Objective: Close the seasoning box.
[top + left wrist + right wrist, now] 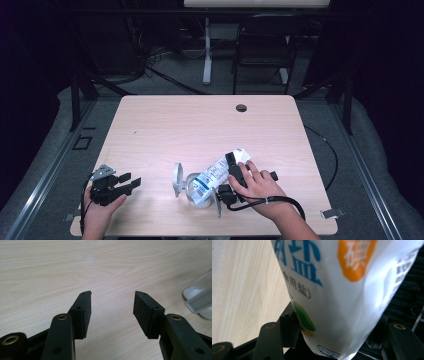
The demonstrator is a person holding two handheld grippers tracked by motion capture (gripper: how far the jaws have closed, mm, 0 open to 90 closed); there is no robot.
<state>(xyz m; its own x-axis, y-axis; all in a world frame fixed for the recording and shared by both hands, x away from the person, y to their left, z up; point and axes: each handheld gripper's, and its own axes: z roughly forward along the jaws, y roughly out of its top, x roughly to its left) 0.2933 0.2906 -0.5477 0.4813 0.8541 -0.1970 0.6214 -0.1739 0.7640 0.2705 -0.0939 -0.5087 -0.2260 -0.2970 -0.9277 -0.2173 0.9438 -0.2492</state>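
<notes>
Two hand-held grippers in use, one per hand. One desk (165, 125), light wood, with one round cable hole (241, 108) near its far edge.

Left hand-held gripper (129, 183): at the near left of the desk, jaws spread apart with nothing between the pads; bare wood shows in the gap in the left gripper view.

Right hand-held gripper (229, 175): at the near centre-right, jaws wide and clamped on one white salt bag (220, 172) with blue and orange print. In the right gripper view the left pad presses on the bag's lower edge; the bag bulges between the two jaws.

The bag lies tilted, its lower end at the mouth of one clear container (192, 190) on the near centre of the desk. One round lid (176, 179) stands on edge just left of the container.

One dark chair (262, 45) stands on the floor beyond the desk.
</notes>
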